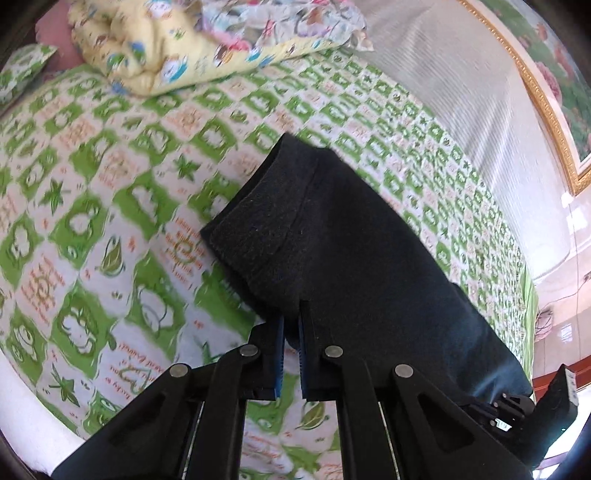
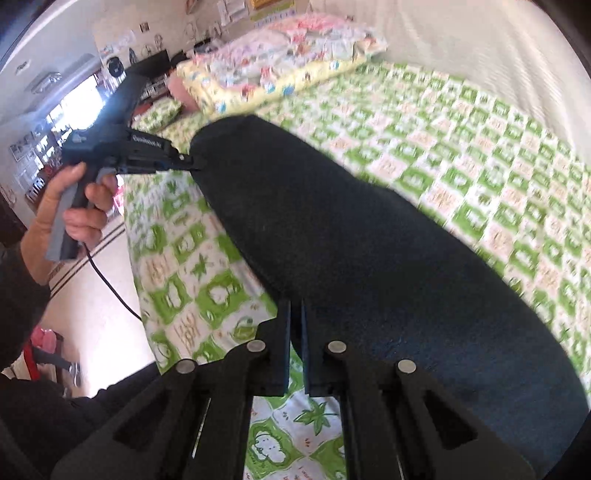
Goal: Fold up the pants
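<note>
Over bedsheet (image 1: 92, 221), both hand-held grippers (left (image 1: 291, 321), right (image 2: 295, 314)) clamping pants (image 1: 351, 240).

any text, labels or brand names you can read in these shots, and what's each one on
Orange script printed on the green and white bedsheet: too blurred to read.
White brand lettering on the side of the left hand-held gripper: too blurred to read.
Papers and posters on the far wall: too small to read.
</note>
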`<state>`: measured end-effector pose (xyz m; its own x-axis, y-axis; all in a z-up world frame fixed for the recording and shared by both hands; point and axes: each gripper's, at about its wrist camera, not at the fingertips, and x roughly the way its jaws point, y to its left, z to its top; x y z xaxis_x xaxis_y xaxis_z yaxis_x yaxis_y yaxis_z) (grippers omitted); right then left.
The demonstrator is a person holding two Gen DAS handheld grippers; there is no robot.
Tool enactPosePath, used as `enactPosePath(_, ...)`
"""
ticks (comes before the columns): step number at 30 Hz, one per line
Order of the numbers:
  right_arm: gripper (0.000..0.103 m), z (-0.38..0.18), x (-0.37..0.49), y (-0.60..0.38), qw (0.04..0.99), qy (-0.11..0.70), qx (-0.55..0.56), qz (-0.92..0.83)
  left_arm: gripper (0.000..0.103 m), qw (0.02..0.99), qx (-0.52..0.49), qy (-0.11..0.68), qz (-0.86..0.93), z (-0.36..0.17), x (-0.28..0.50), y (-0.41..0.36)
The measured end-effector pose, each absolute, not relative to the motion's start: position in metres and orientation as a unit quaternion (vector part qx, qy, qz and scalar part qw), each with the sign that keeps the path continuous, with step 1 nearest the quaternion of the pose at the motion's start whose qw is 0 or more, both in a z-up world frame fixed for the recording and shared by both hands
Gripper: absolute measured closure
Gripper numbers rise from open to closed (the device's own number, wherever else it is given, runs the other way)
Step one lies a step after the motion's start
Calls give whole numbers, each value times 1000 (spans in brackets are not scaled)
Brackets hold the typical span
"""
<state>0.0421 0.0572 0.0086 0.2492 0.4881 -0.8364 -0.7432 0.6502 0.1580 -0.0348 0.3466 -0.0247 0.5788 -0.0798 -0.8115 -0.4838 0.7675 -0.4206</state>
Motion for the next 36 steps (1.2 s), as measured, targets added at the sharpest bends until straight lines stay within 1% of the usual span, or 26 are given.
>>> enactPosePath(3, 97, -7, 42, 58, 778, 479, -140, 382, 98, 834, -296, 449, 124, -29, -35, 341)
enactPosePath(5, 95, -15, 47, 53, 773, 497, -118, 376, 96, 838, -283, 449, 127, -26, -38, 337)
enactPosePath(7, 92, -13, 50, 49, 773, 503, -96, 374, 90, 842, -274, 445, 132, -21, -40, 335)
enactPosePath(10, 91, -1, 51, 45, 779, 495, -75, 377, 90, 846, -274, 437, 136, -13, -47, 336)
enactPosePath(14, 91, 18, 59, 39, 786, 482, -40, 386, 78, 844, -283, 431, 146, -8, -56, 343)
enactPosePath(16, 91, 26, 66, 39, 791, 475, -25, 385, 75, 843, -288, 429, 150, -8, -58, 347)
enactPosePath(18, 91, 30, 75, 40, 795, 472, -16, 380, 70, 839, -293, 432, 153, -10, -56, 350)
enactPosePath(20, 91, 31, 88, 41, 799, 476, -10, 368, 62, 835, -304, 433, 153, -13, -54, 355)
enactPosePath(21, 88, 31, 95, 42, 801, 479, -7, 359, 60, 834, -310, 432, 151, -13, -53, 357)
enactPosePath(22, 84, 31, 106, 42, 805, 482, -1, 347, 55, 832, -317, 431, 147, -14, -52, 359)
enactPosePath(23, 76, 31, 113, 40, 807, 483, 5, 341, 52, 832, -321, 429, 145, -15, -50, 360)
enactPosePath(24, 64, 30, 122, 38, 808, 484, 14, 334, 50, 830, -325, 429, 146, -15, -48, 362)
enactPosePath(25, 62, 29, 134, 35, 810, 489, 30, 324, 50, 829, -327, 428, 147, -16, -46, 364)
enactPosePath(30, 61, 17, 175, 44, 803, 510, 46, 304, 49, 823, -333, 437, 149, -23, -32, 370)
enactPosePath(36, 62, -16, 209, 69, 773, 550, 45, 314, 49, 820, -329, 445, 147, -34, -15, 368)
